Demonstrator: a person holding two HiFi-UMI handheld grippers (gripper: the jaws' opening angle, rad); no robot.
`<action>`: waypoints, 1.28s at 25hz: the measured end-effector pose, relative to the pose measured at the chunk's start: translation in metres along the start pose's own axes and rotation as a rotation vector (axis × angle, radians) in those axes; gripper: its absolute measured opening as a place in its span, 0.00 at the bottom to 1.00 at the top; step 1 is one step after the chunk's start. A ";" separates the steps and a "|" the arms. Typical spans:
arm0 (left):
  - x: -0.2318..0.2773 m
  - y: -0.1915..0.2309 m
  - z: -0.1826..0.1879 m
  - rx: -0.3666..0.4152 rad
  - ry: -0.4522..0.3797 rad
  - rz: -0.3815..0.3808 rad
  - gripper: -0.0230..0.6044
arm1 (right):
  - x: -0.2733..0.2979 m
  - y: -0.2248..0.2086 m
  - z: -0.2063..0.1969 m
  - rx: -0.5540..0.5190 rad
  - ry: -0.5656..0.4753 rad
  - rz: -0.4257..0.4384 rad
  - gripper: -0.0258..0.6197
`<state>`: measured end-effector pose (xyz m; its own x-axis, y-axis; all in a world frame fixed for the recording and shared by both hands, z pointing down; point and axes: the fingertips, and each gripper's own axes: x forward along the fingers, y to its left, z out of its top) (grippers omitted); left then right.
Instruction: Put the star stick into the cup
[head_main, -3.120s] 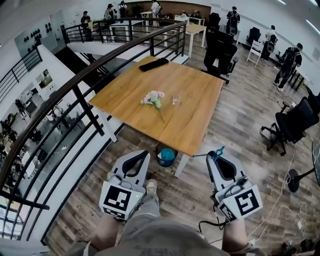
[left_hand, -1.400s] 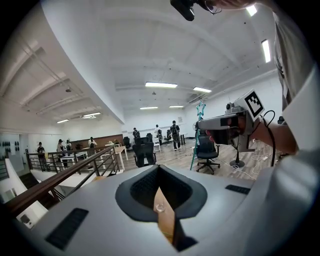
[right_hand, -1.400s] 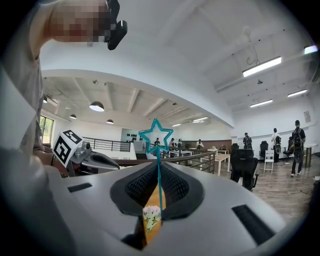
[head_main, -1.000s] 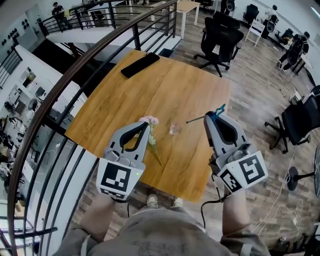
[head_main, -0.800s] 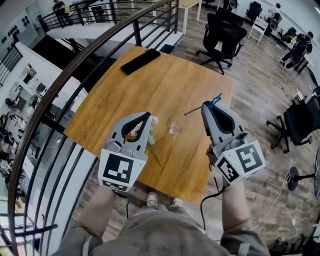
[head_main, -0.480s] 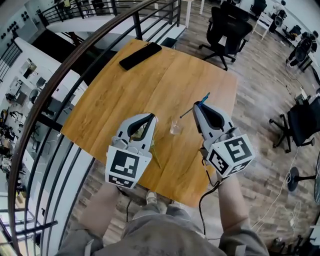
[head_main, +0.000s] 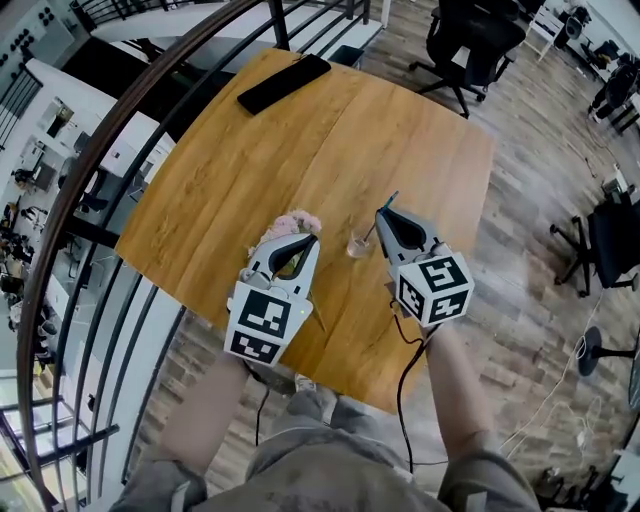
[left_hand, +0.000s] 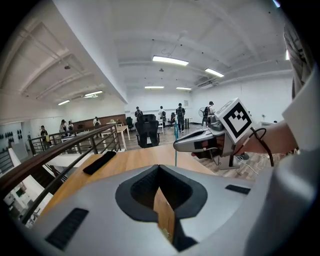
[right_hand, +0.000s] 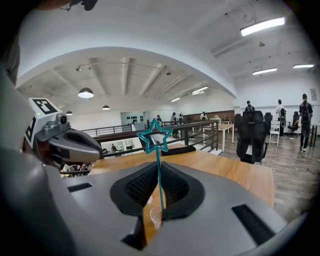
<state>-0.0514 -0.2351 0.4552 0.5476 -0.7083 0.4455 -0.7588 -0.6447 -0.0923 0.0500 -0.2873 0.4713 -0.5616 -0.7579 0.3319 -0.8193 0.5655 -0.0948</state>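
Observation:
My right gripper (head_main: 381, 214) is shut on a thin teal star stick (head_main: 388, 203), whose star (right_hand: 155, 136) stands up above the jaws (right_hand: 158, 167) in the right gripper view. A small clear cup (head_main: 358, 243) stands upright on the wooden table (head_main: 250, 160), just left of and below the right gripper's tips; it also shows through the jaw gap (right_hand: 154, 216). My left gripper (head_main: 311, 240) hovers left of the cup, its tips together with nothing between them (left_hand: 159, 169). From the left gripper view the right gripper (left_hand: 200, 142) and the stick (left_hand: 175, 145) are in sight.
A bunch of pink flowers (head_main: 292, 222) lies on the table, partly under the left gripper. A flat black object (head_main: 283, 83) rests at the table's far left corner. A dark railing (head_main: 120, 160) runs along the left side. Office chairs (head_main: 470, 30) stand beyond the table.
Both grippers have come down and in toward the table. The right one has carried the star stick close to the cup; the left one now covers part of the flowers.

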 end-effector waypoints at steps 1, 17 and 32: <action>0.003 0.000 -0.007 -0.012 0.014 -0.004 0.06 | 0.005 -0.001 -0.009 0.005 0.019 0.001 0.10; 0.016 -0.011 -0.054 -0.131 0.093 -0.036 0.06 | 0.021 -0.013 -0.089 0.096 0.220 -0.036 0.37; -0.002 -0.020 -0.008 -0.097 0.004 -0.021 0.06 | -0.044 -0.010 -0.051 0.099 0.187 -0.046 0.43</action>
<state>-0.0402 -0.2184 0.4639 0.5628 -0.6933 0.4501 -0.7776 -0.6288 0.0037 0.0884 -0.2434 0.5054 -0.4997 -0.7033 0.5057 -0.8560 0.4902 -0.1642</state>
